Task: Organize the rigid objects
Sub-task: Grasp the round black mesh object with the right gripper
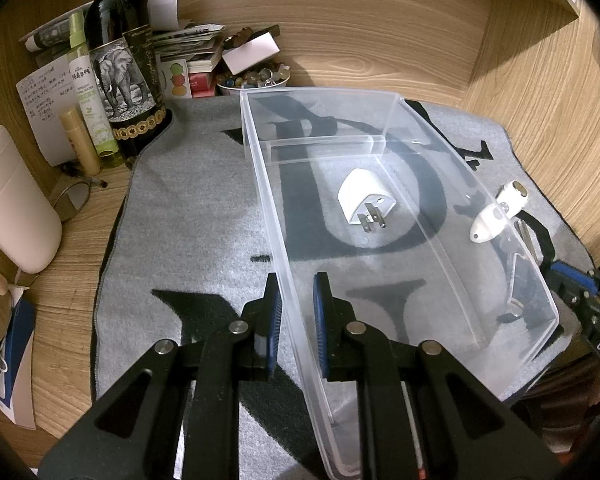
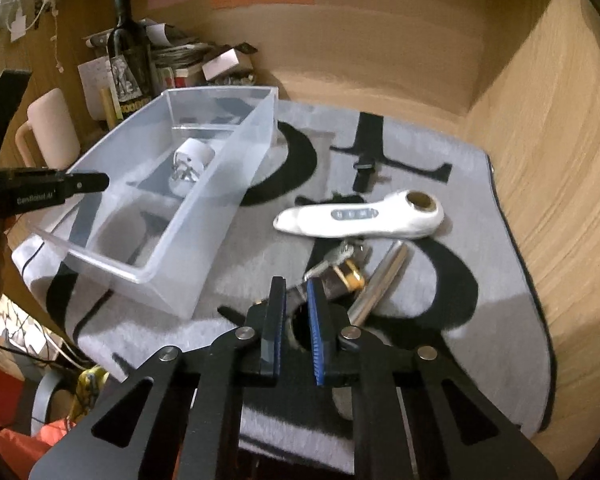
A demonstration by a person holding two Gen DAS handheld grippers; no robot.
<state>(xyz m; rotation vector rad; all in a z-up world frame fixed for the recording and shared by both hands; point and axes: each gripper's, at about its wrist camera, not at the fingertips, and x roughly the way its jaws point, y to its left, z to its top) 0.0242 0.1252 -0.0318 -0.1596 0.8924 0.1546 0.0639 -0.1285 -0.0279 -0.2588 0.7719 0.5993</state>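
— Where is your left gripper (image 1: 296,320)?

— Its two blue-padded fingers straddle the near long wall of the clear plastic bin (image 1: 432,112), one pad outside, one inside. A small gap shows on each side of the wall, so I can't tell whether I'm actually pinching it.

— What's in the bin?

— A white three-prong plug adapter (image 1: 363,200) lies on the floor of the large compartment, prongs pointing toward me. A low clear divider (image 1: 320,145) crosses the bin beyond it.

— And the right gripper (image 2: 296,320)?

— Parted, low over the grey felt mat with black lettering (image 2: 480,360), fingers around nothing I can confirm. Just ahead lie a small brown-and-gold piece (image 2: 346,278), a silver metal cylinder (image 2: 380,280) and, beyond them, a white handheld device with a round gold-ringed head (image 2: 360,218), all outside the bin, to its right.

— Behind?

— A dark wine bottle with an elephant label (image 1: 120,60) against the wooden wall.
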